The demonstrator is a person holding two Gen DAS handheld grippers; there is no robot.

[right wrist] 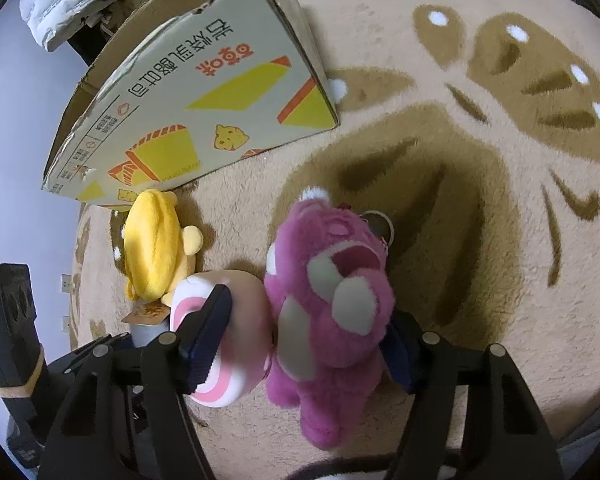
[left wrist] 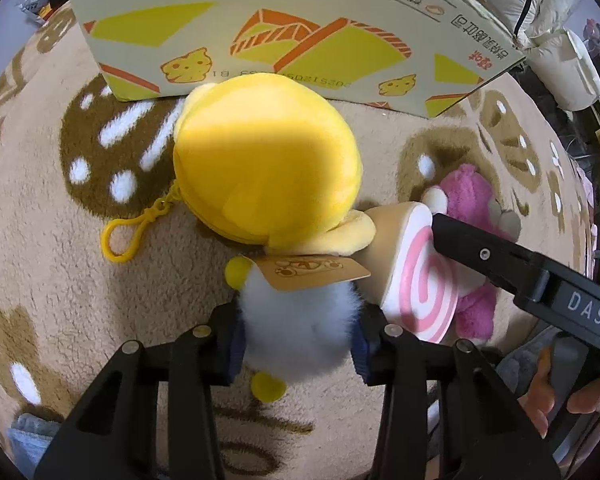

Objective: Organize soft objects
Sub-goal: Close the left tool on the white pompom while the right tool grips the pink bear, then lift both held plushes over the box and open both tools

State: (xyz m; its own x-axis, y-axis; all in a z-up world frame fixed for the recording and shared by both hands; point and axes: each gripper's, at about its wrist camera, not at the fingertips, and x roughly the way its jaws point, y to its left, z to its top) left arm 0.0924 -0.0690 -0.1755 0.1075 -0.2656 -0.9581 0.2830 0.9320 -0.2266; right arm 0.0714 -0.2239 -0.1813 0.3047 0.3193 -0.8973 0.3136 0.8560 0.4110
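Four soft toys [left wrist: 266, 176], one box [left wrist: 284, 36]

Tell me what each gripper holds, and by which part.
Left gripper: the white fluffy body of the yellow-headed plush. Right gripper: jaws around the pink bear and the swirl roll toy together.

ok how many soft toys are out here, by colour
yellow: 1, the round yellow plush
white: 1, the fluffy white plush
pink: 1, the pink bear
pink and white: 1, the swirl roll cushion
total: 4
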